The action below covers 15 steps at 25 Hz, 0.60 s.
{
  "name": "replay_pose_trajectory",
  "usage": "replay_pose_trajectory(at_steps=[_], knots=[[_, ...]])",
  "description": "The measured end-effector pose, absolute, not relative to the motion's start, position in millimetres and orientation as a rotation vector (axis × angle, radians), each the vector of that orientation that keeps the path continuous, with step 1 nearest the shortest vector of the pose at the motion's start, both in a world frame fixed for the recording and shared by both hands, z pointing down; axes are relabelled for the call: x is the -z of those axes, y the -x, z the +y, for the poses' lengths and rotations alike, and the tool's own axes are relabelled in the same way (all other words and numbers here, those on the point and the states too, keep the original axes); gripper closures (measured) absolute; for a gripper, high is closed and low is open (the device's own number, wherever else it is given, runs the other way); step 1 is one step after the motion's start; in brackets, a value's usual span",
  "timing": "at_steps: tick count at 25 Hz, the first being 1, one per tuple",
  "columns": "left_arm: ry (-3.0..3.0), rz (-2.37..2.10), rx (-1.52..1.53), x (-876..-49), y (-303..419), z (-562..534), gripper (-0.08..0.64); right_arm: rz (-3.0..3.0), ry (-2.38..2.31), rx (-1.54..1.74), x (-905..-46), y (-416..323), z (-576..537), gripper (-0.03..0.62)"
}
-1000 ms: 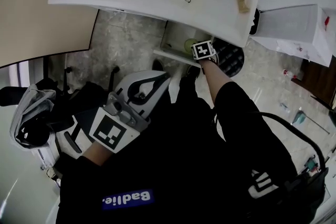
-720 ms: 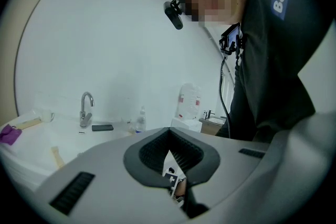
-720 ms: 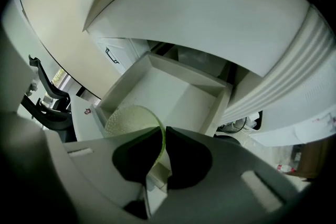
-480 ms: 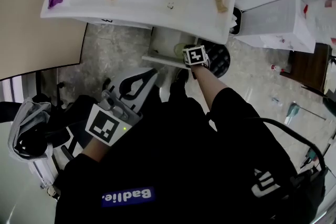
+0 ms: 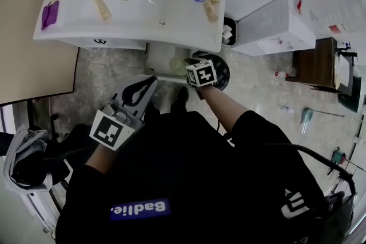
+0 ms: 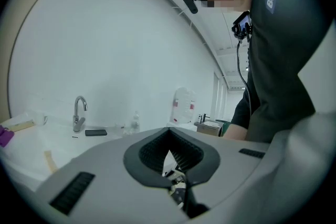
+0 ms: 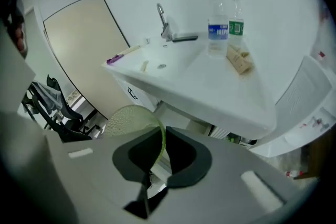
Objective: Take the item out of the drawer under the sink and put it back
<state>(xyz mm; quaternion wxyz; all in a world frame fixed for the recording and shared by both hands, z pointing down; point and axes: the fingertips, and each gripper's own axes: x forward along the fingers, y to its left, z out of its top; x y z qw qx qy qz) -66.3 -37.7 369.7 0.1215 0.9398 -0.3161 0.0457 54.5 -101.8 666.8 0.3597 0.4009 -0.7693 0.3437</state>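
On the right gripper (image 7: 161,135) the fingers had just closed on the green dish (image 7: 128,120), rim pinched between them; white sink (image 7: 210,92) beyond them, grey stone floor (image 5: 108,74) beneath; on the left gripper (image 6: 169,138) the fingers sat together, empty, tap (image 6: 79,113) ahead.

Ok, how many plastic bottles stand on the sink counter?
2: a blue-labelled bottle and a green-labelled bottle beside it, both right of the tap. Others may be hidden.

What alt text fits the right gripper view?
The right gripper, its jaws just closed, pinches the rim of a pale green translucent dish. Behind it stands a white sink with a tap and two bottles.
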Motion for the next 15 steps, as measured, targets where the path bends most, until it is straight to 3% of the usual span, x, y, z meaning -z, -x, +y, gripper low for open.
replay_pose_trajectory(at_steps=[15], knots=[[-2.797,-0.754,-0.125,-358.1,36.2,-29.3,0.555,-2.421,-1.156,-0.738,-453.8,-52.0,-62.2,0.571]])
